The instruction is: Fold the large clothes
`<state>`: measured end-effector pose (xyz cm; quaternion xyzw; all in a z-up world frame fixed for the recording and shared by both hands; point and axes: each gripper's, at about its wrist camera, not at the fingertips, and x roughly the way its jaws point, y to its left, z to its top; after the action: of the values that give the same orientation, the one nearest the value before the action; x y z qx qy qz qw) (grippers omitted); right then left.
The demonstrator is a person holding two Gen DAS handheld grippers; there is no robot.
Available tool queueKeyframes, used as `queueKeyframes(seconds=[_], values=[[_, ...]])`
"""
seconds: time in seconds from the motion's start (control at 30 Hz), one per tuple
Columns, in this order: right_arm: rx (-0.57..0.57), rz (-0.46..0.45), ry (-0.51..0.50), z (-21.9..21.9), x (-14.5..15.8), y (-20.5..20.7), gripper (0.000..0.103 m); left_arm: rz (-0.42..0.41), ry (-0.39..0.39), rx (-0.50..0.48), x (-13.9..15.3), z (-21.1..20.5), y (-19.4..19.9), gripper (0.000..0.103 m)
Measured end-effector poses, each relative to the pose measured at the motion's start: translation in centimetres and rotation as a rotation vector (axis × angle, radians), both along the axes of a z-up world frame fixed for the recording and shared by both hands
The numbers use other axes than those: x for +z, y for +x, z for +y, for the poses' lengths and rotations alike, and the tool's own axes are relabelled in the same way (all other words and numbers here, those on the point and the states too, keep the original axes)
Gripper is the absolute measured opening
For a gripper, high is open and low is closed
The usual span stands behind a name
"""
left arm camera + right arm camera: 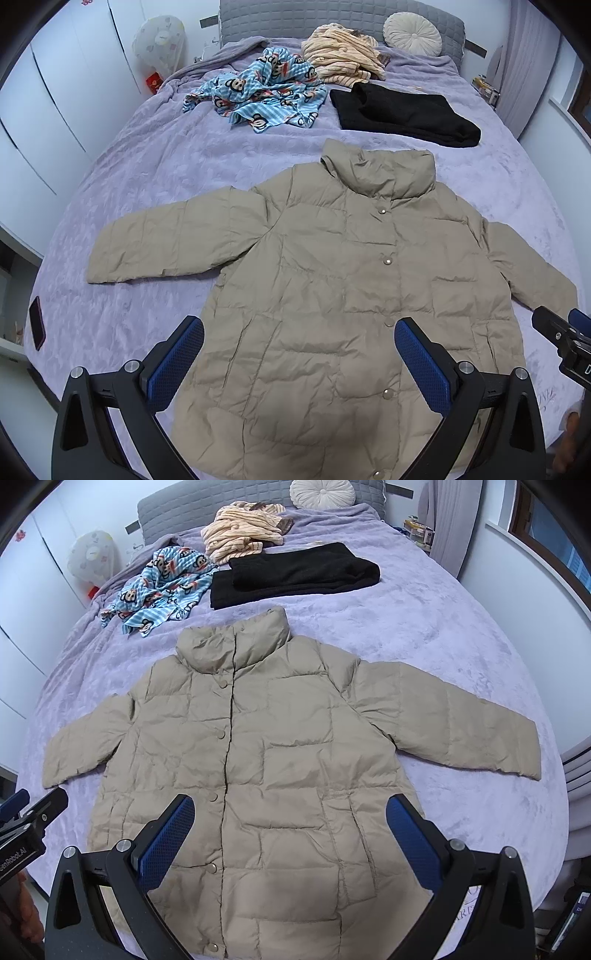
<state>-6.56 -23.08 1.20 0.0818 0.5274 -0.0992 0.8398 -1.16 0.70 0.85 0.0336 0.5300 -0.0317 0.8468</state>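
A beige quilted puffer jacket (pixel 332 295) lies flat and buttoned on the purple bed cover (pixel 147 166), collar away from me, both sleeves spread out to the sides. It also shows in the right wrist view (pixel 288 757). My left gripper (pixel 299 362) is open and empty, hovering above the jacket's lower left part. My right gripper (pixel 290 838) is open and empty above the lower right part. The right gripper's tip shows at the left wrist view's right edge (pixel 554 332); the left gripper shows at the right wrist view's left edge (pixel 33 819).
A folded black garment (pixel 402 114), a crumpled blue monkey-print garment (pixel 266 92) and a striped cream garment (pixel 343 55) lie near the grey headboard (pixel 295 18), with a round cushion (pixel 412 33). A dark phone (pixel 37 326) lies at the bed's left edge. White wardrobes stand left.
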Motion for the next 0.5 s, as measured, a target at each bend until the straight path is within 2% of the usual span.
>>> queueKeyframes(seconds=[0.5], values=[[0.0, 0.001, 0.001, -0.02, 0.05, 0.09, 0.103, 0.001, 0.001, -0.001, 0.02, 0.08, 0.05, 0.103]])
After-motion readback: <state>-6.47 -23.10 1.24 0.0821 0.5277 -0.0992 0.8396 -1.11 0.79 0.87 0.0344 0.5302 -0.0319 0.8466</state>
